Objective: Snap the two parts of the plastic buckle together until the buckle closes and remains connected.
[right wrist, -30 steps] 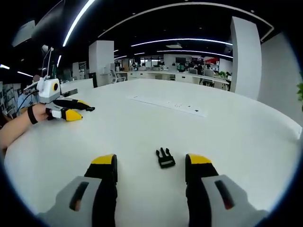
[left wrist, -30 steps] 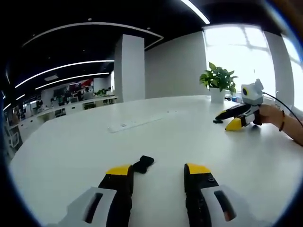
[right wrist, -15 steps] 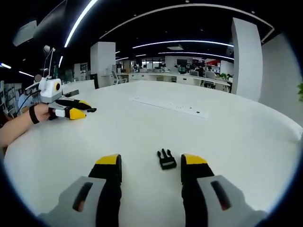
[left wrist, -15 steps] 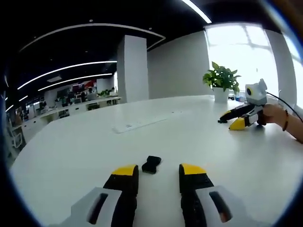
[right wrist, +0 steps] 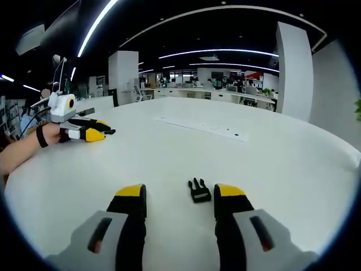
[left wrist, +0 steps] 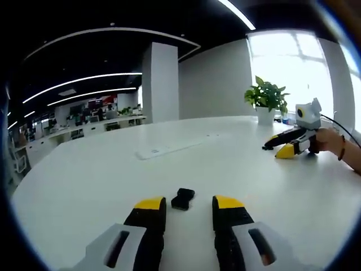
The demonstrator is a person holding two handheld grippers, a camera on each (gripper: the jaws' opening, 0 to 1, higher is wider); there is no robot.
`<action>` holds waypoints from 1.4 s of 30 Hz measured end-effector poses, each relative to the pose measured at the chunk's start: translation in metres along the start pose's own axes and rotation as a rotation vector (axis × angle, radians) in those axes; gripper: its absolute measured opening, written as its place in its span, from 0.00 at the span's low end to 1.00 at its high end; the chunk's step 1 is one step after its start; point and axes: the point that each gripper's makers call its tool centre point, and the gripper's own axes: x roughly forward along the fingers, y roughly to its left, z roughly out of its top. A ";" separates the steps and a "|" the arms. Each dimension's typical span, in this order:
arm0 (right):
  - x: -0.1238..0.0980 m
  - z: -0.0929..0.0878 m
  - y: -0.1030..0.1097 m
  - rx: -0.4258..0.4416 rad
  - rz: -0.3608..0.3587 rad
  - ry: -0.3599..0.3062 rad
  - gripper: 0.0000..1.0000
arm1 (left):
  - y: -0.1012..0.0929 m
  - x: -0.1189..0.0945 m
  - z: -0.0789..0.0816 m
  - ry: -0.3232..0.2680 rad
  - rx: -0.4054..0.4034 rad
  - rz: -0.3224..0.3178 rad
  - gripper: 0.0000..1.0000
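A black buckle socket part [left wrist: 182, 199] lies on the white table [left wrist: 84, 180], just ahead of and between my left gripper's [left wrist: 189, 204] yellow tips. That gripper stands open and does not touch the part. A black pronged buckle part [right wrist: 199, 191] lies on the table close to the inner side of the right-hand tip of my right gripper [right wrist: 179, 192], which is open too. Each gripper, held by a hand, is seen from the other's camera: the right gripper [left wrist: 286, 145] far right, the left gripper [right wrist: 86, 133] far left.
A flat white socket strip [left wrist: 169, 148] is set into the table beyond the parts; in the right gripper view the strip [right wrist: 203, 126] lies mid-table. A potted plant [left wrist: 266, 97] stands at the table's far edge. A white pillar [left wrist: 161, 82] and office desks stand behind.
Both grippers' jaws have narrowed since a second ago. The left gripper view has shifted, so the socket part now sits between its tips instead of at the left tip.
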 end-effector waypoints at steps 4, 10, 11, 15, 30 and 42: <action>0.001 0.000 -0.001 0.001 0.000 0.000 0.48 | -0.002 0.001 0.000 0.001 -0.002 -0.011 0.28; 0.001 0.000 -0.002 0.001 0.000 0.001 0.48 | -0.001 0.002 0.000 0.003 -0.008 -0.008 0.28; 0.001 0.000 -0.002 0.000 0.000 0.000 0.48 | -0.001 0.002 0.000 0.004 -0.009 -0.008 0.28; 0.001 0.000 -0.002 0.000 0.001 -0.003 0.48 | 0.000 0.002 -0.001 0.011 -0.023 -0.010 0.25; 0.001 0.000 0.001 -0.007 0.011 -0.014 0.43 | 0.008 0.006 0.002 0.012 -0.025 0.006 0.23; -0.003 -0.001 0.001 -0.007 -0.005 -0.017 0.37 | 0.016 0.010 0.007 0.008 -0.018 0.000 0.22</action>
